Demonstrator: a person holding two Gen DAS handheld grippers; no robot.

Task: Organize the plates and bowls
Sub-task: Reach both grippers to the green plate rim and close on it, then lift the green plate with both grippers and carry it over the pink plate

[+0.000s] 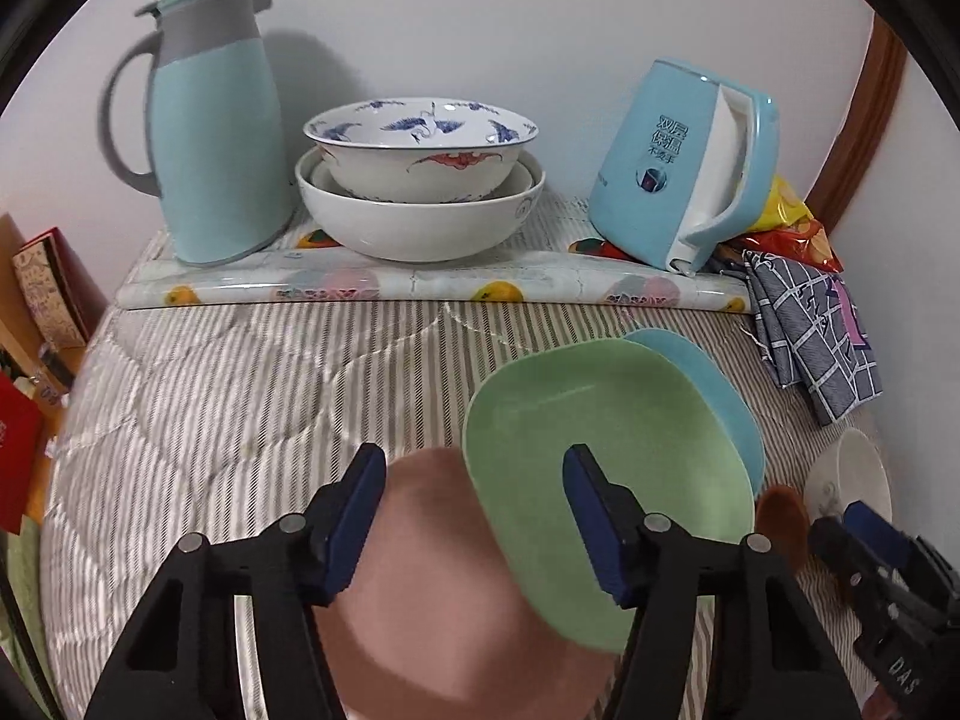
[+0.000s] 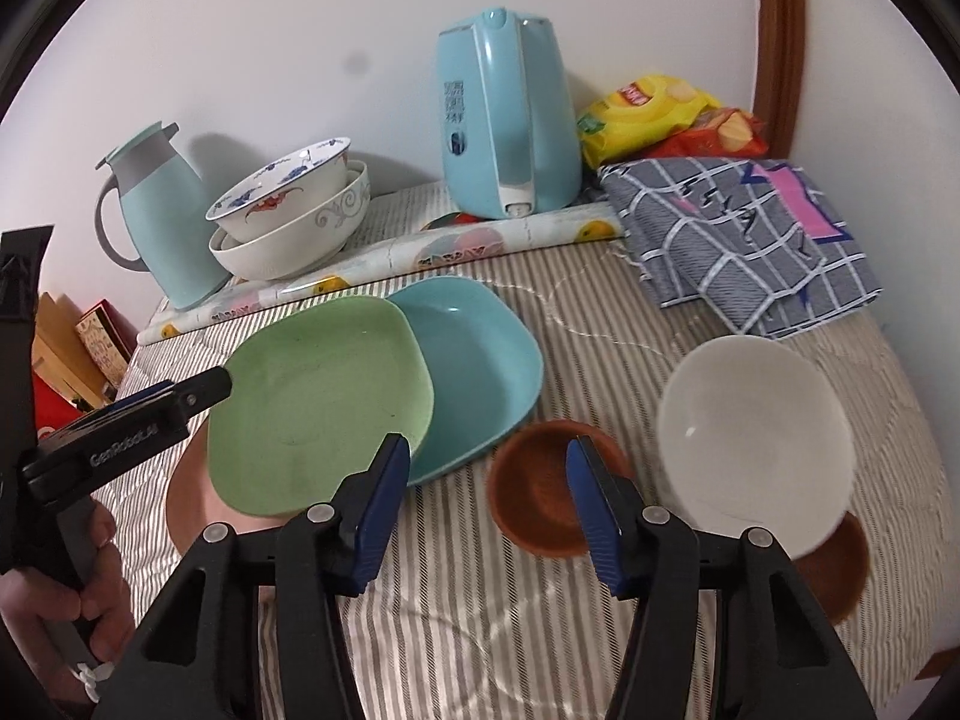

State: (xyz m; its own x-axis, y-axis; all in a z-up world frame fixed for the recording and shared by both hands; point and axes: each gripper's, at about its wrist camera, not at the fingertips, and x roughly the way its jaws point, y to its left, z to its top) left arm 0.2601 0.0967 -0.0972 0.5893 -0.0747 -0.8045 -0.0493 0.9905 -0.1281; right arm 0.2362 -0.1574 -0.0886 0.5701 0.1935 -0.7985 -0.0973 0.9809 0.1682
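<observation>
The striped bed (image 2: 540, 630) carries everything here, and its soft quilt explains why the dishes sit a little tilted rather than flat. At its far edge a rolled printed mat (image 1: 420, 288) holds a stack of big white bowls (image 1: 420, 204), nested as if already sorted, between a tall jug (image 1: 216, 138) and a kettle (image 1: 678, 162). Nearer lie three plates overlapped like shingles: a pink plate (image 1: 432, 588) lowest and closest, a green plate (image 2: 318, 402) resting on it, and a blue plate (image 2: 480, 372) partly under the green one's far side. The green plate is a rounded square, its longer run going from near-left to far-right in the left wrist view, hollow side up. To the right a white bowl (image 2: 756, 444) stands mouth up, leaning on a brown bowl (image 2: 840, 564), with a second small brown bowl (image 2: 540, 492) just beside it. The left claw (image 1: 474, 516) hangs wide open over the seam of pink and green plates, likely lining up to pinch a rim. The right claw (image 2: 486, 504) is also spread wide, gripping nothing, poised above the small brown bowl.
</observation>
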